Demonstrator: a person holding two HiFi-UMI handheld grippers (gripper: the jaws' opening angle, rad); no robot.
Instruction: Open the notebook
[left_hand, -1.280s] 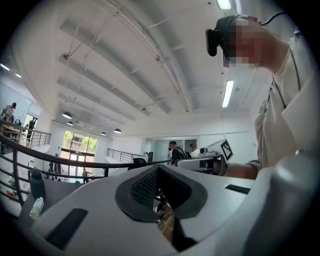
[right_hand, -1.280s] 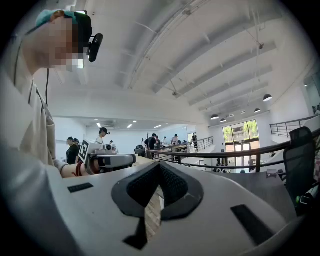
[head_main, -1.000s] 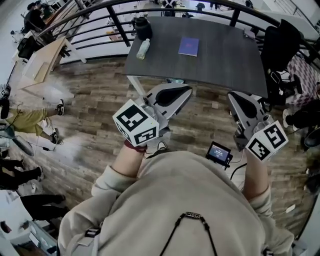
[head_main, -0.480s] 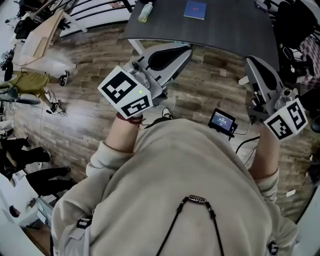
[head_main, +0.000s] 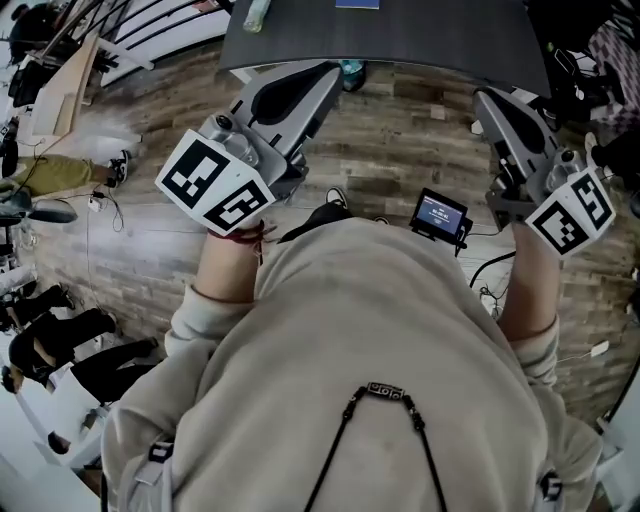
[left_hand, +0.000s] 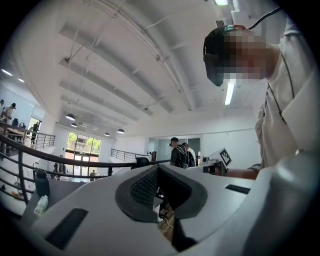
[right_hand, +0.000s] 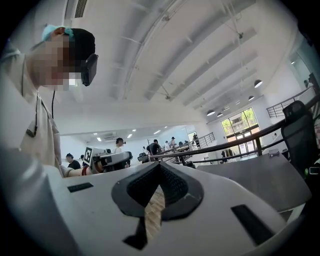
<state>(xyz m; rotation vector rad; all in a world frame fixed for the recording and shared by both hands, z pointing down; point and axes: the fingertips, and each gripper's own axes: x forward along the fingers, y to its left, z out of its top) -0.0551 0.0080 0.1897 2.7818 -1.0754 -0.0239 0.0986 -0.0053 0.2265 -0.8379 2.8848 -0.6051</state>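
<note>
Only a sliver of the blue notebook (head_main: 357, 3) shows, lying shut on the dark grey table (head_main: 430, 35) at the top edge of the head view. Both grippers hang in front of the table, over the wooden floor, well short of the notebook. My left gripper (head_main: 335, 70) points toward the table's near edge, its jaws closed together with nothing between them (left_hand: 158, 167). My right gripper (head_main: 487, 97) is held level at the right, also shut and empty (right_hand: 160, 165). Neither gripper view shows the notebook.
A clear bottle (head_main: 256, 14) lies at the table's left end, seen again (left_hand: 41, 205) beside a dark flask (left_hand: 41, 183) in the left gripper view. A small screen device (head_main: 440, 215) hangs at my chest. A black railing (left_hand: 75, 161) runs behind the table. People stand further off.
The table and notebook have slid toward the top edge of the head view. Both grippers sit higher and wider apart in the picture, and both have stayed shut.
</note>
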